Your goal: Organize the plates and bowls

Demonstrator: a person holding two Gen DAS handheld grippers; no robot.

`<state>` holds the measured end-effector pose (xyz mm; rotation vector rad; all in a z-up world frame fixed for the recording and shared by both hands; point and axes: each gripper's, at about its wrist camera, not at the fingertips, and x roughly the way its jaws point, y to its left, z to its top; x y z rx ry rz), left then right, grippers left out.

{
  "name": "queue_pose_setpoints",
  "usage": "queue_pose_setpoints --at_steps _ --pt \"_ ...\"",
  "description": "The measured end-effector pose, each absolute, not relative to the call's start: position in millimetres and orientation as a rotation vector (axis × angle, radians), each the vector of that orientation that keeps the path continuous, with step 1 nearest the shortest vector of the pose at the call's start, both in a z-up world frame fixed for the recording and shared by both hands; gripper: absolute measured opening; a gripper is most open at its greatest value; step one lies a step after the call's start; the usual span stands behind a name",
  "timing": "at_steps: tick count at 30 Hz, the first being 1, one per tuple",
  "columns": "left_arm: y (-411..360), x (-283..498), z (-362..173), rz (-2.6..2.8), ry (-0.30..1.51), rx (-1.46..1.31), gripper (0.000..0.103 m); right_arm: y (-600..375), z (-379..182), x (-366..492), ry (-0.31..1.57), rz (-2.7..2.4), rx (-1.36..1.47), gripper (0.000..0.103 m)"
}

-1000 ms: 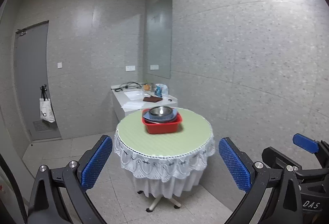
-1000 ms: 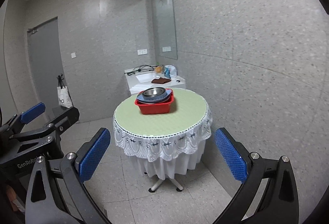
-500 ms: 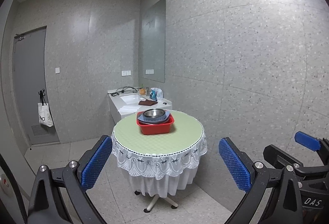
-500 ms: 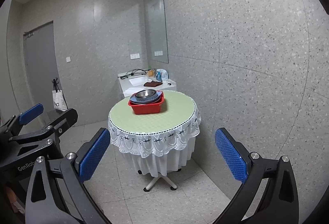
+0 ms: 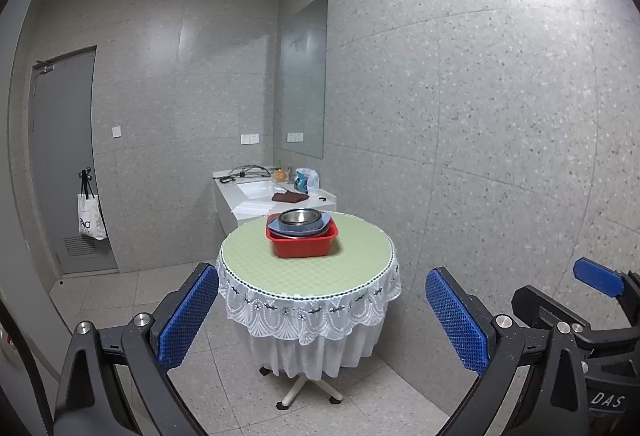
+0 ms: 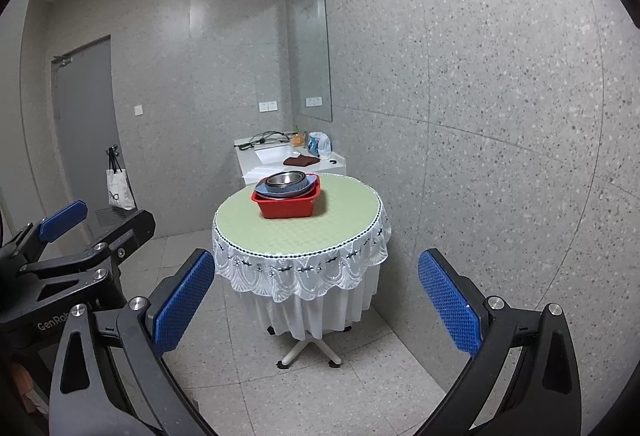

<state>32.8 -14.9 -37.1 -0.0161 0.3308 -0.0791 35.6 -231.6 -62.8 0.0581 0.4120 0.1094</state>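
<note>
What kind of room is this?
Probably a washroom: a white sink sits under a wall mirror, and the walls are tiled. A round table with a red tub of dishes stands in it.

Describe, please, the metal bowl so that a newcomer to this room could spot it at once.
Find the round table with the green top and white lace skirt. On it sits a red tub, and the metal bowl lies topmost in it, on a blue dish. It is the only shiny silver piece there.
</note>
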Motion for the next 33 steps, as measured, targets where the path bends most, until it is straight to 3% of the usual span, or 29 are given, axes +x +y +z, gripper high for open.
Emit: queue_pose_setpoints --at_steps 33 --pt "-56 27 -46 -0.088 0.318 -0.002 0.102 -244 -58 18 0.369 0.039 0.057 0.103"
